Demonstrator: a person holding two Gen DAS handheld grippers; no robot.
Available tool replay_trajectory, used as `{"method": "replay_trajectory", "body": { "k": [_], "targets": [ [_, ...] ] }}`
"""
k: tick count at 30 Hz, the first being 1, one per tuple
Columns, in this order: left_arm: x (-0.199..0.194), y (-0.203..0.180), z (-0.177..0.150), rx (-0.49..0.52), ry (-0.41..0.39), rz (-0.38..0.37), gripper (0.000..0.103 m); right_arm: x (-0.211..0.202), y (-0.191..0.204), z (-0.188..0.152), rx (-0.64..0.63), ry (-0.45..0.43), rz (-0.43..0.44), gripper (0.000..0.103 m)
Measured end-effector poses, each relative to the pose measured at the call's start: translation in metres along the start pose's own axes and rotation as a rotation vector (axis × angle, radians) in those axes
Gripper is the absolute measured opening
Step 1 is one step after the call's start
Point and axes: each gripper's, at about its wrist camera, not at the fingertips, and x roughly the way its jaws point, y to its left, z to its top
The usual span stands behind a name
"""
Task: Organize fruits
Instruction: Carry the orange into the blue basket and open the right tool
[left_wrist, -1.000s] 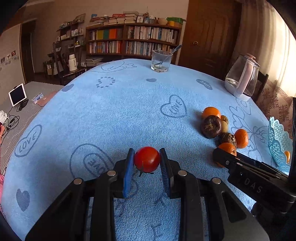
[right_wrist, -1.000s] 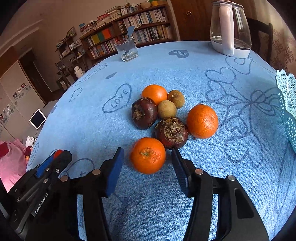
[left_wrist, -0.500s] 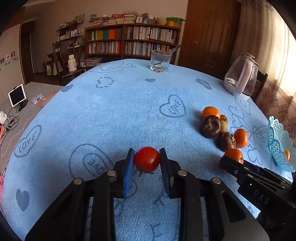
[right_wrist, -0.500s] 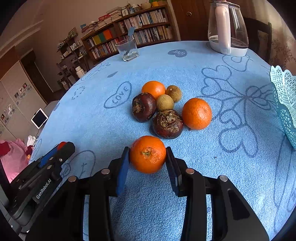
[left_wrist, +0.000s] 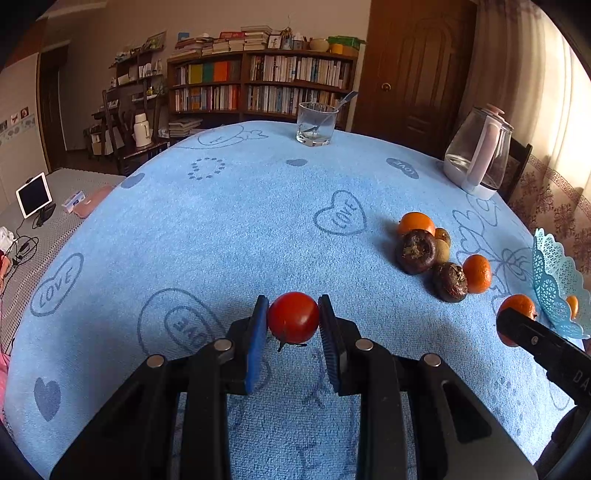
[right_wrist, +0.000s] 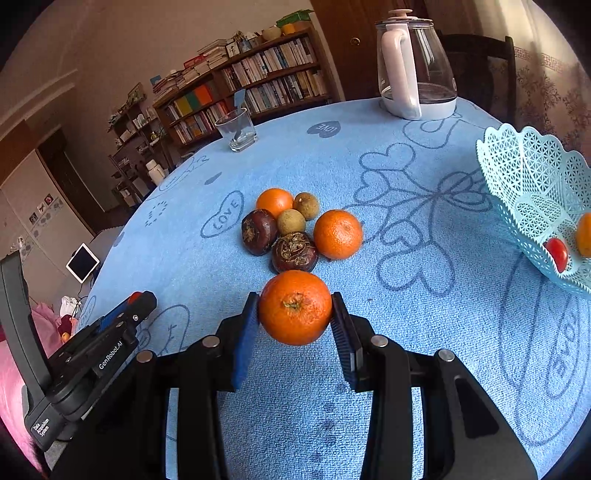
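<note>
My left gripper is shut on a red tomato and holds it just above the blue cloth. My right gripper is shut on an orange tangerine, lifted off the cloth; it also shows in the left wrist view. A cluster of fruit lies ahead: two tangerines, two dark mangosteens and two small brown fruits. The light blue lattice basket stands at the right and holds a small tomato and an orange fruit.
A glass kettle stands at the table's far right edge. A drinking glass with a spoon stands at the far edge. The table is covered by a blue heart-patterned cloth. Bookshelves and a door lie beyond.
My right gripper has closed on the nearest tangerine and lifted it, moving right toward the basket. My left gripper has kept hold of the tomato, nearly still.
</note>
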Motion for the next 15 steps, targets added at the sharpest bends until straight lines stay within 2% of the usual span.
{"method": "replay_trajectory", "body": {
  "k": [15],
  "targets": [
    [-0.002,-0.001,-0.001,0.005,-0.005,0.0,0.028,-0.058,-0.063,0.018,0.088,-0.142,-0.119,0.04]
  ]
}}
